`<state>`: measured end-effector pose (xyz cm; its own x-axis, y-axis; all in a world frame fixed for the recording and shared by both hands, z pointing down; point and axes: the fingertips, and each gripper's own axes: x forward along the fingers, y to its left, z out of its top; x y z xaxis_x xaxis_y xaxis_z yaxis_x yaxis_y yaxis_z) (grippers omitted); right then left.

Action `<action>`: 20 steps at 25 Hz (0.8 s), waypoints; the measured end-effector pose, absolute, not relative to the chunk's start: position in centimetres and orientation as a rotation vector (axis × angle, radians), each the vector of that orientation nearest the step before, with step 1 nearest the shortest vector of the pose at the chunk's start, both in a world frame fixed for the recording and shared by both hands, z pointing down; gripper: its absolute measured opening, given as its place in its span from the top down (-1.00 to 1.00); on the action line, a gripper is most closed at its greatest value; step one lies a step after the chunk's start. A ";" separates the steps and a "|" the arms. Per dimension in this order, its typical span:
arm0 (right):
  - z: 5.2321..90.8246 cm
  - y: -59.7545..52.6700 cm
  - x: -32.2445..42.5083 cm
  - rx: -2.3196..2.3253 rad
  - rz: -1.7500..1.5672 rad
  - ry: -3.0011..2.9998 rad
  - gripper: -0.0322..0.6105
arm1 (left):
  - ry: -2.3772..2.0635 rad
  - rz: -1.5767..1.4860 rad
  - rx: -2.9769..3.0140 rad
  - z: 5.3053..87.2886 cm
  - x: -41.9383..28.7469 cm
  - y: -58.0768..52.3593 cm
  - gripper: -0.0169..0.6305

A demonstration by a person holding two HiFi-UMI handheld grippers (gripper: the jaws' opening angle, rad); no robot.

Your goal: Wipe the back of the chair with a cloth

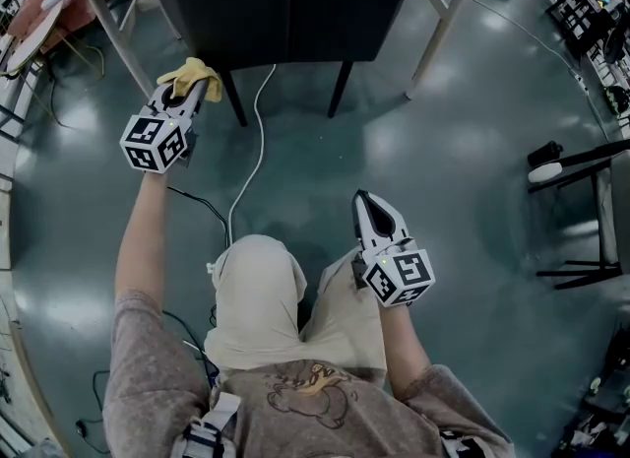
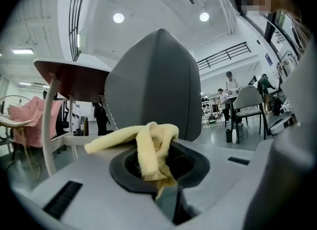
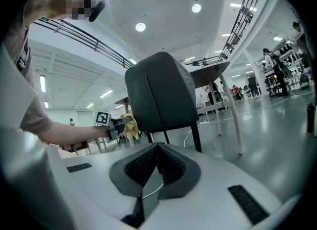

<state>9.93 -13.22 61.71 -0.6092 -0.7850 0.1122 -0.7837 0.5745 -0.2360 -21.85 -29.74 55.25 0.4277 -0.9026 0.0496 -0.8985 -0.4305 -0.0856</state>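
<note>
The dark chair (image 1: 285,3) stands at the top of the head view, its back facing me; it fills the left gripper view as a grey rounded back (image 2: 153,85) and shows in the right gripper view (image 3: 158,95). My left gripper (image 1: 192,87) is shut on a yellow cloth (image 1: 192,77), held at the chair's lower left corner; the cloth (image 2: 143,145) bunches between the jaws. From the right gripper view, the cloth (image 3: 130,125) hangs beside the chair back. My right gripper (image 1: 372,212) hangs lower, over my lap, shut and holding nothing.
A white cable (image 1: 258,141) runs across the grey floor under the chair. White table legs (image 1: 443,18) stand behind the chair, and another leg (image 1: 113,37) at left. A black stand (image 1: 581,220) is at the right edge.
</note>
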 end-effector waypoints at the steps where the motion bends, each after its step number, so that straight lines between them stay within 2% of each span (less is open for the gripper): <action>1: 61.8 -13.3 10.0 -1.389 -0.414 2.783 0.83 | 1.663 -0.146 -2.615 55.8 -22.2 -30.0 0.74; 9: 62.0 -13.3 9.9 -1.409 -0.414 2.787 0.83 | 1.677 -0.165 -2.660 58.4 -21.8 -32.2 0.74; 20: 62.4 -13.3 10.1 -1.432 -0.416 2.783 0.83 | 1.441 -0.151 -2.758 56.8 -14.0 -34.3 0.74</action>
